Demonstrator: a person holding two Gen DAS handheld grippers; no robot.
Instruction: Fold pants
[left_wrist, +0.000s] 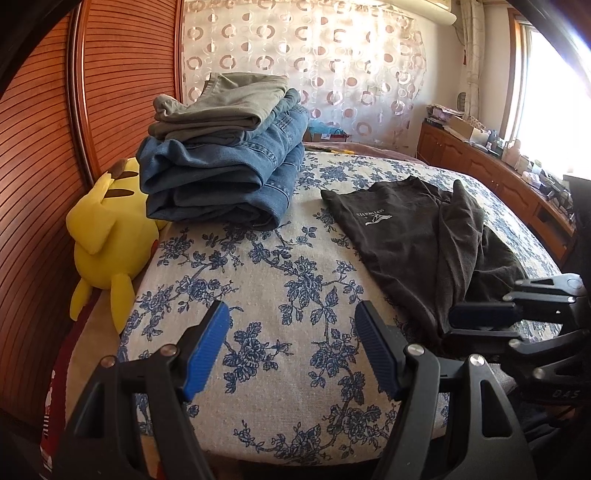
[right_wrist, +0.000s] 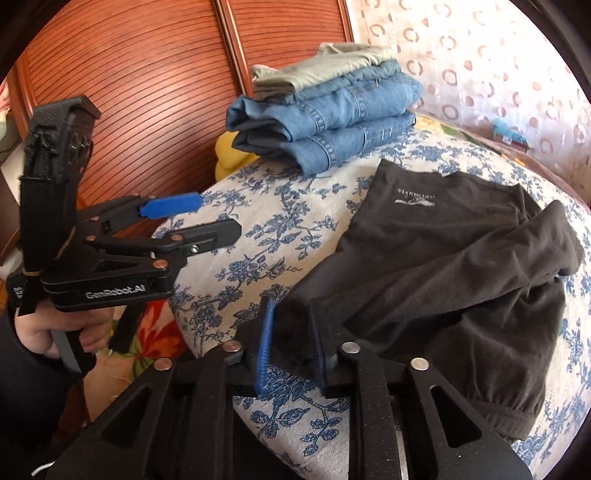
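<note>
Black pants (left_wrist: 406, 236) (right_wrist: 443, 258) with a small white logo lie loosely doubled on the flowered bedspread (left_wrist: 258, 266), waistband far, cuffs near. My right gripper (right_wrist: 291, 314) (left_wrist: 453, 325) sits at the pants' near left edge. Its jaws stand slightly apart with dark cloth between them, and the pads do not visibly press on it. My left gripper (left_wrist: 291, 310) (right_wrist: 216, 214) hovers open over bare bedspread to the left of the pants, with nothing between its blue pads (left_wrist: 207, 347). A hand (right_wrist: 40, 336) holds its grip.
A stack of folded jeans and grey-green trousers (left_wrist: 221, 158) (right_wrist: 332, 118) stands at the far left of the bed. A yellow plush toy (left_wrist: 107, 236) lies between the bed and the slatted wooden doors (left_wrist: 44, 184). A cluttered wooden cabinet (left_wrist: 480, 166) runs along the right under the window.
</note>
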